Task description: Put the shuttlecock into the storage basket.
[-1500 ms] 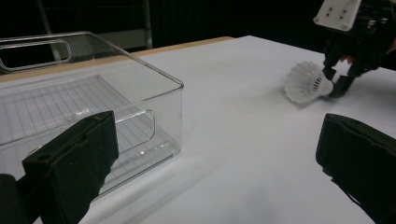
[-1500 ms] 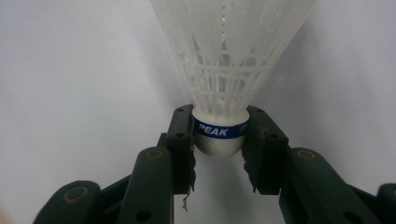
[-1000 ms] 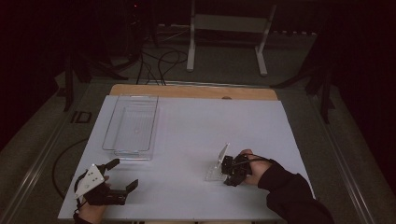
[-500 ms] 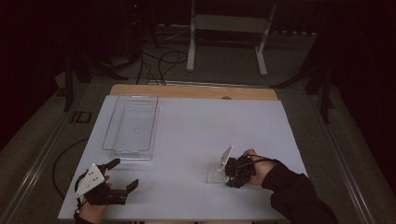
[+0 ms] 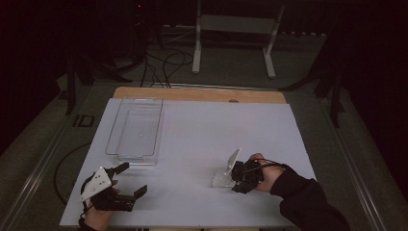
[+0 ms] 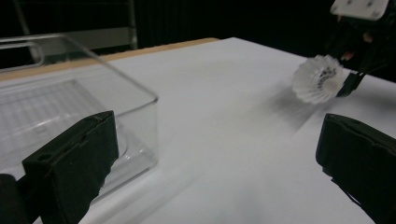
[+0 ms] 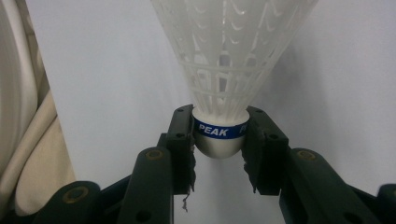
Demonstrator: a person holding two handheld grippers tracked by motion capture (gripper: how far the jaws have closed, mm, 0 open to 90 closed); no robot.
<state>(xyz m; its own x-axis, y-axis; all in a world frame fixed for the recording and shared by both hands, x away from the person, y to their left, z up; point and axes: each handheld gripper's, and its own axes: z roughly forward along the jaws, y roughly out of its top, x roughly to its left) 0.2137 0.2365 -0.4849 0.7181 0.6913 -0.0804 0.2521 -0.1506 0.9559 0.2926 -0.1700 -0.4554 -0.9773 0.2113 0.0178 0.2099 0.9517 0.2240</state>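
A white plastic shuttlecock (image 7: pixel 229 60) with a blue band reading "PEAK" on its cork lies low over the white sheet (image 5: pixel 202 134). My right gripper (image 7: pixel 219 135) is shut on the cork, one jaw on each side. In the high view that gripper (image 5: pixel 233 179) is at the right near the front edge, with the shuttlecock (image 5: pixel 222 179) pointing left. My left gripper (image 5: pixel 131 179) rests at the front left, its jaws wide open with nothing between them. From the left gripper view (image 6: pixel 215 163) the shuttlecock (image 6: pixel 320 84) shows far off at the right.
A clear plastic tray (image 5: pixel 137 156) stands on the sheet's left half, just beyond the left gripper, with its near corner (image 6: pixel 140 121) close to the left jaw. A wooden strip (image 5: pixel 192 94) borders the far edge. A metal stand (image 5: pixel 235 29) and cables (image 5: pixel 163 62) lie behind.
The right gripper has drifted slightly toward the near right with the shuttlecock still in it. The left gripper has stayed put.
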